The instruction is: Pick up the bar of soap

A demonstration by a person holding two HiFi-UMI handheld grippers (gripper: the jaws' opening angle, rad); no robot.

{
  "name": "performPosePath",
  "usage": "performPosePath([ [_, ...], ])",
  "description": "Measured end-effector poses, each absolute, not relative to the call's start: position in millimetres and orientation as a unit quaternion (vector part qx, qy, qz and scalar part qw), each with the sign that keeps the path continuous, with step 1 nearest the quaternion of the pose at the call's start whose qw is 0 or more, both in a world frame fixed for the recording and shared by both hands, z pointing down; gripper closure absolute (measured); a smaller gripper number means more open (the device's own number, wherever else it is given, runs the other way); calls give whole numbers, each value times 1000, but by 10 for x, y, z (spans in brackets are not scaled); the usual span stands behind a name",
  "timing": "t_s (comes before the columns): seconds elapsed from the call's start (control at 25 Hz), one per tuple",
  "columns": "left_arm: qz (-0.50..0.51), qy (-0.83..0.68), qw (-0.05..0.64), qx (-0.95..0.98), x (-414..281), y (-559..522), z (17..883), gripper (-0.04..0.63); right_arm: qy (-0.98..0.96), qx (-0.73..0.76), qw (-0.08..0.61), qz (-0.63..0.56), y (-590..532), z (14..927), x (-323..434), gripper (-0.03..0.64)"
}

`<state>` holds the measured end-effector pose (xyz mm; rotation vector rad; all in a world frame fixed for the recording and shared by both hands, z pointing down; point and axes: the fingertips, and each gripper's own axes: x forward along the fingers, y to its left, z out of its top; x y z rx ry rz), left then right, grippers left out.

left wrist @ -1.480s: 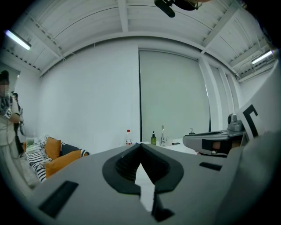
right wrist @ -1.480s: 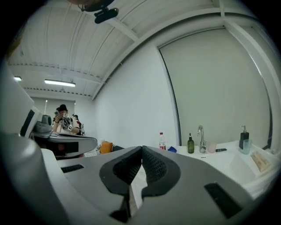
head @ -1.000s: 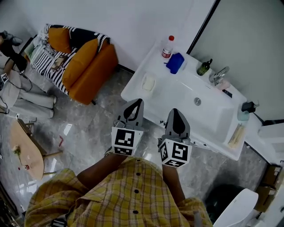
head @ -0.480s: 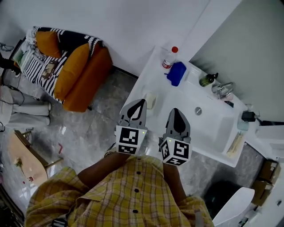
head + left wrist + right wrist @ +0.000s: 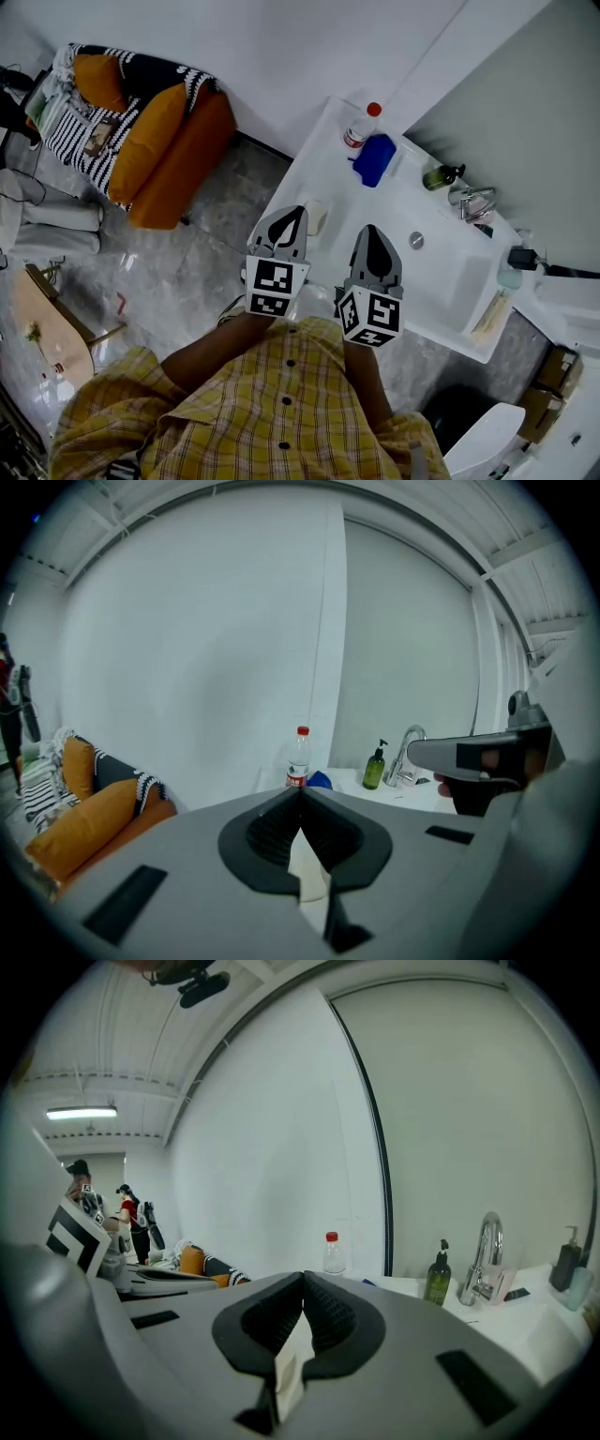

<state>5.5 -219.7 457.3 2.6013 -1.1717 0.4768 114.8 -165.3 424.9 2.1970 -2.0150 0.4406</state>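
Note:
The pale bar of soap (image 5: 317,217) lies near the left front edge of the white washstand (image 5: 330,159). In the head view my left gripper (image 5: 299,212) is shut and empty, its tip just left of the soap and partly over it. My right gripper (image 5: 370,231) is also shut and empty, hanging over the washstand's front edge right of the soap. In the left gripper view the left gripper (image 5: 301,789) has its jaws closed tip to tip, with only a pale surface showing through the gap below. The right gripper (image 5: 303,1277) looks the same in its own view.
On the washstand stand a red-capped bottle (image 5: 360,126), a blue object (image 5: 374,158), a green pump bottle (image 5: 439,175) and a tap (image 5: 475,202) behind the basin (image 5: 441,258). An orange sofa (image 5: 159,150) stands to the left. People stand far off in the right gripper view.
The head view has shifted and both grippers have come nearer the washstand. The left gripper's tip, which was well short of the soap, is now beside it. Both stay shut.

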Motion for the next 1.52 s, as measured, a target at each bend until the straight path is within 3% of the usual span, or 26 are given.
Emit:
performPosePath([
  [0.6, 288, -398, 231, 840, 366, -2132, 5721, 581, -690, 701, 61, 171, -1751, 4485, 1430, 597],
  [0.64, 294, -395, 235, 838, 395, -2116, 5780, 575, -690, 700, 62, 172, -1745, 4495, 1444, 597],
  [0.76, 310, -392, 239, 833, 468, -2123, 5931, 474, -690, 701, 62, 172, -1749, 4516, 1503, 597],
  [1.04, 335, -374, 247, 829, 607, -2136, 6150, 393, -688, 702, 64, 173, -1768, 4539, 1592, 597],
  [1.52, 372, -378, 253, 809, 610, -2240, 6395, 388, -677, 710, 67, 181, -1831, 4605, 1748, 597],
])
